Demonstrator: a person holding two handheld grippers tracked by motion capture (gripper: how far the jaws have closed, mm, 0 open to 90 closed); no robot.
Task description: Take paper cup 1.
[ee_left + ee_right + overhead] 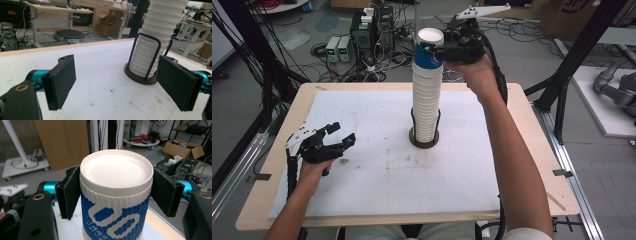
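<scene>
A tall stack of upturned white ribbed paper cups point(427, 105) stands in a round brown holder point(424, 143) with black wire rails, mid-table. On top sits a blue-and-white cup point(428, 56), bottom up. My right gripper point(435, 49) is shut on that top cup point(115, 170), one pad pressed to each side just under the rim. My left gripper point(342, 134) is open and rests low over the white sheet at the left, apart from the stack. In the left gripper view its jaws point(120, 83) stand wide with nothing between them; the stack point(160, 37) and holder point(140, 78) lie ahead to the right.
A white sheet point(377, 170) with smudges covers the wooden tabletop point(532, 150). Black frame posts point(579, 50) rise at the right and left. Cables and electronics point(362, 40) lie on the floor beyond the far edge.
</scene>
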